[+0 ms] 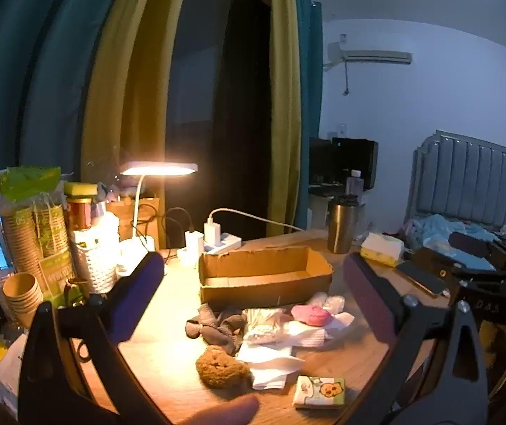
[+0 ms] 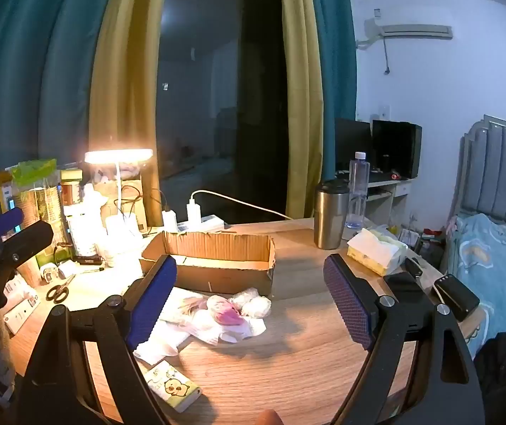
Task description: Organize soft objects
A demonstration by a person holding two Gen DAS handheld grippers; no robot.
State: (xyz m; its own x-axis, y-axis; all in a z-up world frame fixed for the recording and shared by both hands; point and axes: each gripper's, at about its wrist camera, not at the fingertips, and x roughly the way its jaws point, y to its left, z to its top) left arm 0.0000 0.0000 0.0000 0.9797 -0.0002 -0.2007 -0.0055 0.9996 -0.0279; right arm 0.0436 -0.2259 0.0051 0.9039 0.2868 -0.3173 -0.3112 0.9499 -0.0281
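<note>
An empty cardboard box [image 1: 265, 276] [image 2: 214, 258] stands mid-table. In front of it lies a pile: a grey cloth [image 1: 217, 326], a brown plush sponge [image 1: 219, 366], a pink soft piece [image 1: 311, 314] [image 2: 228, 313], white tissues [image 1: 277, 357] [image 2: 168, 340], wrapped white bundles [image 2: 253, 302] and a small tissue pack with a cartoon print [image 1: 318, 391] [image 2: 173, 387]. My left gripper [image 1: 253, 301] is open above the pile, empty. My right gripper [image 2: 249, 304] is open, empty, just short of the pile. The left gripper also shows in the right wrist view [image 2: 1, 233].
A lit desk lamp [image 1: 159, 170], paper cups [image 1: 22, 290], a white woven basket [image 1: 97, 265], a power strip with chargers [image 1: 214, 241] and scissors [image 2: 60, 288] crowd the left. A steel tumbler [image 2: 331, 212], water bottle [image 2: 357, 191], tissue box [image 2: 375, 248] and phones [image 2: 456, 295] sit right; a bed [image 2: 494, 269] lies beyond.
</note>
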